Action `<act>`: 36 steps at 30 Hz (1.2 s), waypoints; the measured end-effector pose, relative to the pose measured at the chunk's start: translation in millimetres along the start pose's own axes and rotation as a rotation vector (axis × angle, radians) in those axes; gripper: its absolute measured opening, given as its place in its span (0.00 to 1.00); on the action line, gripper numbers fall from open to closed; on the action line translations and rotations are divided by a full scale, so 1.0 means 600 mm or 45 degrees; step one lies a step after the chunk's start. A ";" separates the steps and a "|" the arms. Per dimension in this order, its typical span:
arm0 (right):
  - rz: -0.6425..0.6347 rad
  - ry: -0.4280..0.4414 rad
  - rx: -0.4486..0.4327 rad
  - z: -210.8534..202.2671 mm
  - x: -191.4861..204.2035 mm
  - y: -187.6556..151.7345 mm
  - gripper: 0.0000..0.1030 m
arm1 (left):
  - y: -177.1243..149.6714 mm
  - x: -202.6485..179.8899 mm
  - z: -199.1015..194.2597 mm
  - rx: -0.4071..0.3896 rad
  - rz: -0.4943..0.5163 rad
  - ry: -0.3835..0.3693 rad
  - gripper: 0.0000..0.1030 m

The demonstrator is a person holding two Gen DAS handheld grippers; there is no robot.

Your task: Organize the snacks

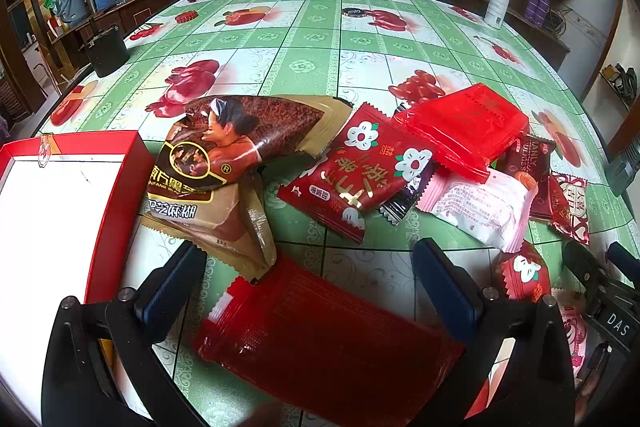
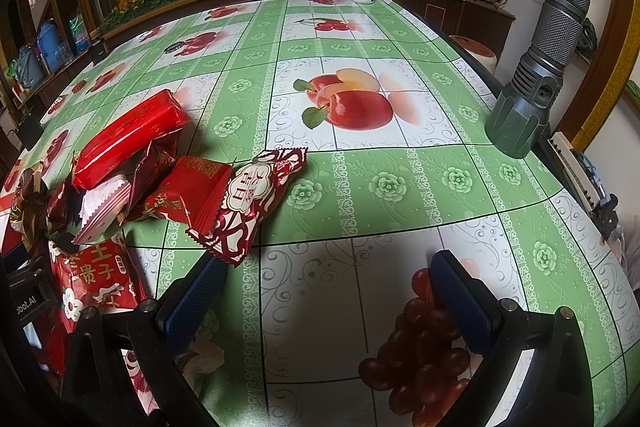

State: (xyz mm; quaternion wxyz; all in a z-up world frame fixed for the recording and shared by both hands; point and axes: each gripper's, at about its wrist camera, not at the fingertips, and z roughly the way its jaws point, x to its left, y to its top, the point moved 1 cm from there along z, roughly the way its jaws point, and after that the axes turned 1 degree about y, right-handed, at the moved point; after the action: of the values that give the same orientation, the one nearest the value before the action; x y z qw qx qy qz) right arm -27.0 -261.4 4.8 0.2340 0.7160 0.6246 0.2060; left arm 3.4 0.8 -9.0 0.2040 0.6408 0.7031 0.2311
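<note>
Left wrist: desk (image 1: 304,39) in green fruit-print cloth, planter wall behind; red box (image 1: 120,163) at left, dark red packet (image 1: 332,343) lying flat between left gripper (image 1: 310,275) jaws, spread apart. Right wrist: snack pile (image 2: 160,179) at left, flashlight (image 2: 540,67) upright; right gripper (image 2: 328,287) jaws apart, empty.

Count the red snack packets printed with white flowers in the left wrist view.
2: a large flower-printed packet mid-pile; a smaller flower-printed packet nearer the camera, below the pink-white packet. Others may lie hidden underneath.
</note>
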 end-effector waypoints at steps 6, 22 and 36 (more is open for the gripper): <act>-0.017 0.001 0.019 0.000 0.002 0.001 1.00 | -0.011 -0.003 -0.009 0.009 0.031 -0.019 1.00; 0.088 0.342 -0.515 -0.233 0.013 -0.022 0.98 | -0.064 0.074 -0.324 -0.642 0.187 -0.023 1.00; -0.070 0.302 -0.368 -0.235 0.077 -0.061 0.98 | -0.112 0.185 -0.304 -0.491 0.080 0.071 1.00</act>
State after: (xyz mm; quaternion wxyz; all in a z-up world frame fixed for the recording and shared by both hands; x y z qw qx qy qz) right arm -132.9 -200.6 96.8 0.2646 0.6283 0.6310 0.3702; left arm -167.7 95.0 100.4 0.2960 0.6048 0.6309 0.3853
